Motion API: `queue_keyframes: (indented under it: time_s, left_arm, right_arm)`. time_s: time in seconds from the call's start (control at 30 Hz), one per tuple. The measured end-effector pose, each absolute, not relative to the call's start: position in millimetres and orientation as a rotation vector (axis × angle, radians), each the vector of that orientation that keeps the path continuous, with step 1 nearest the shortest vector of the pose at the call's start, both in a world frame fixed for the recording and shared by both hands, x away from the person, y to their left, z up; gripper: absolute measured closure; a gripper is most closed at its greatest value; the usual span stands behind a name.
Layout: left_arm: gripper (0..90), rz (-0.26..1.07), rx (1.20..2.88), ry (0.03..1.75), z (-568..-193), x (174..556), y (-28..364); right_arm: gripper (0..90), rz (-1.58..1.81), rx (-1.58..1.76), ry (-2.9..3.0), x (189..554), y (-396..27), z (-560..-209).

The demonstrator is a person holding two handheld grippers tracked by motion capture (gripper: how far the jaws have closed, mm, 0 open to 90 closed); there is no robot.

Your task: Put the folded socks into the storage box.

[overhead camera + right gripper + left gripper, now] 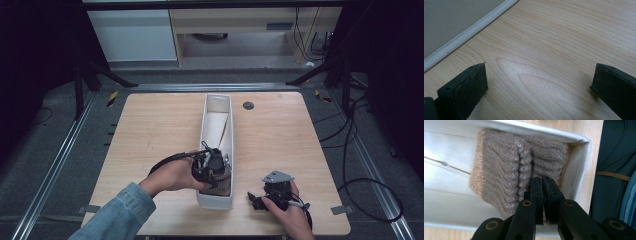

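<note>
One knitted brown sock (506,175) in one white bin (206,131); left gripper (542,182) jaws pinch its fold; right gripper (539,82) jaws wide over tabletop (564,37).

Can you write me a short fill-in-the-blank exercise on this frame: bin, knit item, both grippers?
1. The brown knitted item lies inside the long white ___.
2. The left gripper has its jaws ___ over the knit.
3. The right gripper has its jaws ___ above the bare wooden table.

Missing words: bin; closed; open
</note>
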State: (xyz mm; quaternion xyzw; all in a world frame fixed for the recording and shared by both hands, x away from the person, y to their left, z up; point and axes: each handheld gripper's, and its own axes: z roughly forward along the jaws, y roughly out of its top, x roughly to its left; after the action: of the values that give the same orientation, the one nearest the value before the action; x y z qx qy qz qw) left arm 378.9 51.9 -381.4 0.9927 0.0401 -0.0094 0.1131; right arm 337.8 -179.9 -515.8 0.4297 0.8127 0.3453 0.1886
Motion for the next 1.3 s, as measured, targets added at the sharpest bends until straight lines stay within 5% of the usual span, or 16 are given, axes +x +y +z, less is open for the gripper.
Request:
queue_keyframes:
  time_s: [0.7,1.3]
  left_arm:
    - [90.0,0.029,2.802,0.181,-344.9,406.3,64.7]
    - [90.0,-0.037,2.853,0.157,-380.7,403.0,55.6]
  right_arm:
    - [0.4,0.972,1.21,2.285,337.8,-179.7,-515.9]
    - [0.4,0.972,1.21,2.285,337.7,-179.8,-515.8]
